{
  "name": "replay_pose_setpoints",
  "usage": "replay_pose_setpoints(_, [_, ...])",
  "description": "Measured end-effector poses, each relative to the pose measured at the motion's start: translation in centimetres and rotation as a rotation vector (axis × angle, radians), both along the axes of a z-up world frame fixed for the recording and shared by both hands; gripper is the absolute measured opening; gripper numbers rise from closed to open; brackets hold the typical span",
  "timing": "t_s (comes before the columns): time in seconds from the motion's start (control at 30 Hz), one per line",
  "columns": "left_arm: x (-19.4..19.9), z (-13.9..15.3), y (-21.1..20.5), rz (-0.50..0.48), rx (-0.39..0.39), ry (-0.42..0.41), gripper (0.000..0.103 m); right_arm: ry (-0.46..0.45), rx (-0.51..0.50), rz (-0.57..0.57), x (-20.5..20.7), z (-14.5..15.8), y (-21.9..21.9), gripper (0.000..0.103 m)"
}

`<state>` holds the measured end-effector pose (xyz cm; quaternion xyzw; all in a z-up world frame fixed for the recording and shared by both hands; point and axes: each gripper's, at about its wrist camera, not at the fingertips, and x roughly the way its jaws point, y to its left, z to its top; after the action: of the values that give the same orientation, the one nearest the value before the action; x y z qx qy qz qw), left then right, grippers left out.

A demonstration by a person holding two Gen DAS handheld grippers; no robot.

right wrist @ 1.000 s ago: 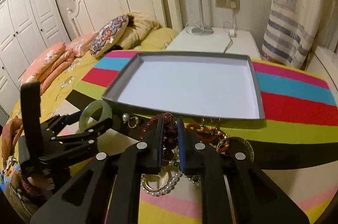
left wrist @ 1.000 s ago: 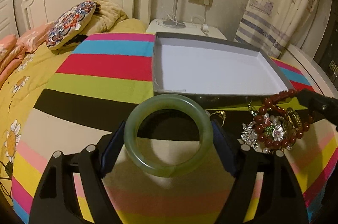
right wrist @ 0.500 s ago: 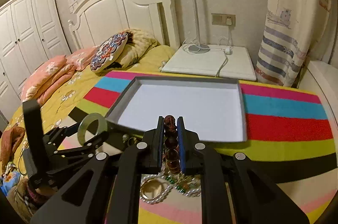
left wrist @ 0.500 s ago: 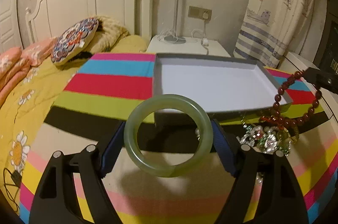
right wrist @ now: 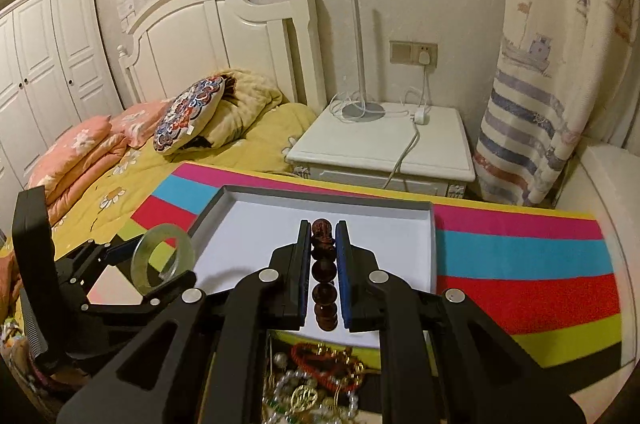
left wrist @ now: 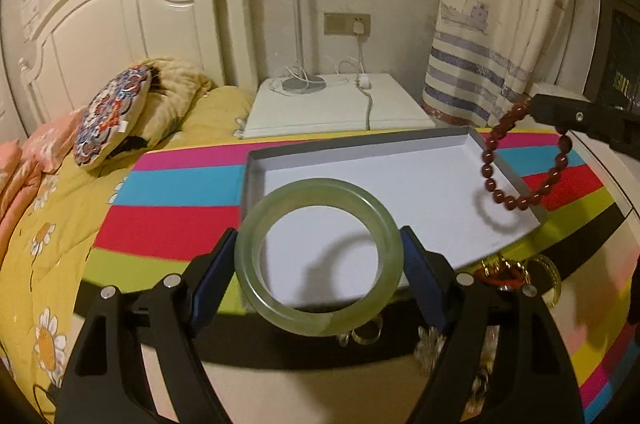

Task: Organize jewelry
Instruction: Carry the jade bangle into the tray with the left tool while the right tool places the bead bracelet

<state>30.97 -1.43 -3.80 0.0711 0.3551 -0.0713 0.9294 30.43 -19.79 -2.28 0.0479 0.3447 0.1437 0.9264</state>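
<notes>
My left gripper (left wrist: 319, 258) is shut on a pale green jade bangle (left wrist: 256, 288), holding it by its sides above the near left part of a shallow grey box with a white floor (left wrist: 400, 184). My right gripper (right wrist: 324, 248) is shut on a dark red bead bracelet (right wrist: 323, 266); in the left wrist view that bracelet (left wrist: 516, 202) dangles as a loop over the box's right rim. The right wrist view shows the bangle (right wrist: 140, 264) and the left gripper (right wrist: 162, 262) at the left. The box (right wrist: 416, 244) lies below both grippers.
A heap of loose jewelry (right wrist: 320, 376) lies on the striped blanket (right wrist: 520, 256) just before the box. A white nightstand (right wrist: 384, 148) with a lamp base and cable stands behind. The bed with a patterned cushion (left wrist: 112, 116) is on the left, a curtain (left wrist: 496, 24) on the right.
Both grippers rose and moved forward from the jewelry heap to over the box. The bead bracelet was lifted off the heap and now hangs free. The bangle stayed gripped.
</notes>
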Motion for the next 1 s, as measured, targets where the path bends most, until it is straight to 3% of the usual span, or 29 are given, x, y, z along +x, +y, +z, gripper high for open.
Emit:
replay_pose_setpoints(0.3, [5.1, -2.3, -1.4, 0.003, 0.055, 0.082, 0.078, 0.053, 0.045, 0.013, 3.1, -2.6, -0.2, 0.013])
replay_pose_setpoints(0.57, [8.3, -4.9, -0.4, 0.025, 0.060, 0.171, 0.078, 0.193, 0.171, -0.051, 6.4, -8.1, -4.0, 0.015])
replay_pose_setpoints(0.67, [9.0, -6.0, -0.2, 0.019, 0.063, 0.197, 0.078, 0.281, 0.188, -0.096, 6.5, -10.2, -5.3, 0.031])
replay_pose_setpoints(0.73, [8.7, -6.3, -0.3, 0.019, 0.084, 0.180, 0.079, 0.251, 0.221, -0.066, 5.8, -9.9, -5.7, 0.041])
replay_pose_setpoints(1.0, [7.5, -6.7, -0.9, 0.027, 0.100, 0.173, 0.087, 0.222, 0.022, 0.004, 3.8, -9.7, -2.6, 0.043])
